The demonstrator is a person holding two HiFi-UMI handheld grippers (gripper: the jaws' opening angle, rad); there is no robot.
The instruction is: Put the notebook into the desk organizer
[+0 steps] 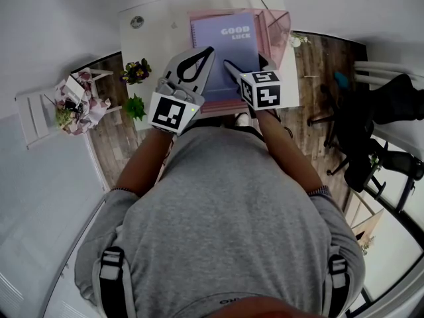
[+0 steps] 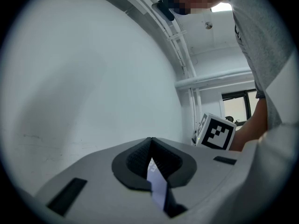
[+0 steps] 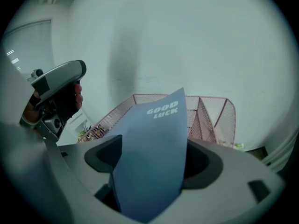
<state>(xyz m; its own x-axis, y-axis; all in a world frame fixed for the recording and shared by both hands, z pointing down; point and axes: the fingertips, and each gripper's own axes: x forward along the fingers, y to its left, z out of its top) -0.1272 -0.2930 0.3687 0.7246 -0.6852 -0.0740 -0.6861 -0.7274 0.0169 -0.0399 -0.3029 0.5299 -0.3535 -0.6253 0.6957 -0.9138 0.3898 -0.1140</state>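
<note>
A: Looking for the notebook point(image 1: 228, 52) first?

B: Found between both sets of tongs, out over the white surface point(image 1: 152, 38), lavender cover up, printed GOOD LUCK.

A: Gripped by which?

B: Pinched by the left tongs point(image 1: 209, 50), pressed together on the left edge. Seen edge-on from there as a thin lavender strip wedged between the dark ribbed pads point(image 2: 135, 160).

A: And the right tongs point(image 1: 246, 62)?

B: Spread wide, standing either side of the near edge without pressing on it. Seen from there as a broad sheet filling the whole gap and reaching away past the tips.

A: Any sign of the desk organizer point(image 1: 277, 28)?

B: Just beyond the tips of both tongs. Pink wire mesh, showing around the far and right edges of the cover, with slanted dividers off to the right of the right tongs.

A: Inside yet?

B: Lying over the pink frame from above. Cannot tell whether resting in the mesh or only held over it.

A: Anything else close by?

B: Off to the left of the left tongs, a flowering plant point(image 1: 136, 71) and, nearer the body, a green plant point(image 1: 134, 106).
</note>
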